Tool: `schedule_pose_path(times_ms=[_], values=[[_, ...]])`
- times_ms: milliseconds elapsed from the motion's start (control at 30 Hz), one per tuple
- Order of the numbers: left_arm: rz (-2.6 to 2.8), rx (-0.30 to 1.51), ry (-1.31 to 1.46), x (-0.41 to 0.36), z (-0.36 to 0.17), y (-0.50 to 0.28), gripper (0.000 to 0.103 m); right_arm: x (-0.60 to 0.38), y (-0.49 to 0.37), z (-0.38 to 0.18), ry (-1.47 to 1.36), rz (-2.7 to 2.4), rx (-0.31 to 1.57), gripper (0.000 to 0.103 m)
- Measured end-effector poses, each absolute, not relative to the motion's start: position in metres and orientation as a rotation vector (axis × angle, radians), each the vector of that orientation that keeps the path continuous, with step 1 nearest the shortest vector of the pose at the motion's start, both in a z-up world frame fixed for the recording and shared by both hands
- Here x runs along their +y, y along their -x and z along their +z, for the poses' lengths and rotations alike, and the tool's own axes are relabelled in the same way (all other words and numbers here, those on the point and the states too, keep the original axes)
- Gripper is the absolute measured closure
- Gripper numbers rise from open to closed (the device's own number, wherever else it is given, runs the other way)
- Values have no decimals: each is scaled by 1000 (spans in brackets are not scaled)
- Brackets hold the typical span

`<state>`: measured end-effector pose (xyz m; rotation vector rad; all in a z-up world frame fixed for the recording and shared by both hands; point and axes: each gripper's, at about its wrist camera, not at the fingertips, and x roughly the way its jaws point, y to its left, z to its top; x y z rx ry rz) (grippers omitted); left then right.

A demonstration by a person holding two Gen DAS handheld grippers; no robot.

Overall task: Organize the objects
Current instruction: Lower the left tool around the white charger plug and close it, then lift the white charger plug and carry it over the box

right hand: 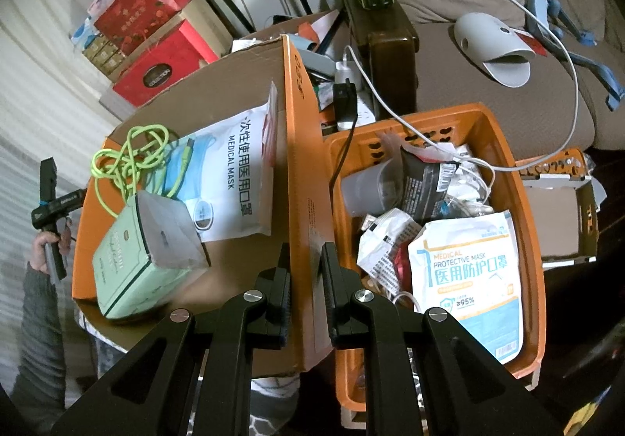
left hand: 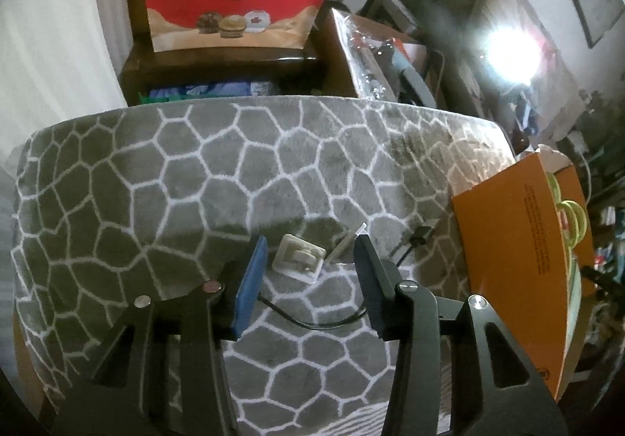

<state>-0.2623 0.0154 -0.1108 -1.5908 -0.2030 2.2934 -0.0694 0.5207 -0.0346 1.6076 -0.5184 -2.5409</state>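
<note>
hovering over the grey mat [left hand: 195, 170] with its white honeycomb lines, our left gripper [left hand: 310, 244] has its jaws spread wide and holds nothing. between its fingertips, on the mat near the near edge, lies a small white clip [left hand: 299, 258], flat and untouched. just beside the clip, toward the right finger, lies a small pale stick-like piece [left hand: 345, 240] that we cannot identify. a thin black cable [left hand: 312, 320] curves across the mat under the fingers and runs toward the mat's right edge. at that right edge stands the orange cardboard box [left hand: 515, 240], its side wall facing us.

our right gripper [right hand: 304, 260] is clamped on the right wall of that same cardboard box [right hand: 299, 162], one finger inside and one outside. in the box we see a tangled bright green cord [right hand: 129, 158] at the far left corner, a white pack of medical masks [right hand: 230, 182] leaning against the right wall, and a pale green box [right hand: 133, 264] by the near left corner, tilted.

just beside the box's right wall sits an orange plastic basket [right hand: 523, 170], filled with mask packs, a grey cup [right hand: 367, 186] and white cables. the left gripper's handle shows at the left edge of the right wrist view, in our left hand [right hand: 45, 244].
</note>
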Motion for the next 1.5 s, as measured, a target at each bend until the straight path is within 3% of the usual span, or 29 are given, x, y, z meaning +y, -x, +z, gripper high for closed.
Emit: schedule_pose_path(times_ms=[200, 500, 600, 633, 667, 1033, 1500], values=[[2326, -226, 1595, 4, -110, 264, 56, 521, 69, -34, -1607, -2541, -518, 91], [2362, -24, 1619, 25, -119, 259, 58, 521, 69, -35, -1607, -2541, -522, 91], [2386, 77, 1617, 36, -119, 256, 67, 522, 69, -35, -1608, -2542, -520, 91], [2391, 99, 1616, 38, -119, 255, 75, 522, 69, -35, -1608, -2542, -521, 91], [2391, 108, 1616, 40, -118, 254, 77, 521, 69, -35, -1607, -2542, -522, 91], [2400, 21, 1556, 35, -94, 248, 78, 521, 69, -35, -1607, -2541, -521, 91], [2426, 69, 1323, 82, -21, 220, 78, 525, 69, -36, -1606, -2541, -525, 91]])
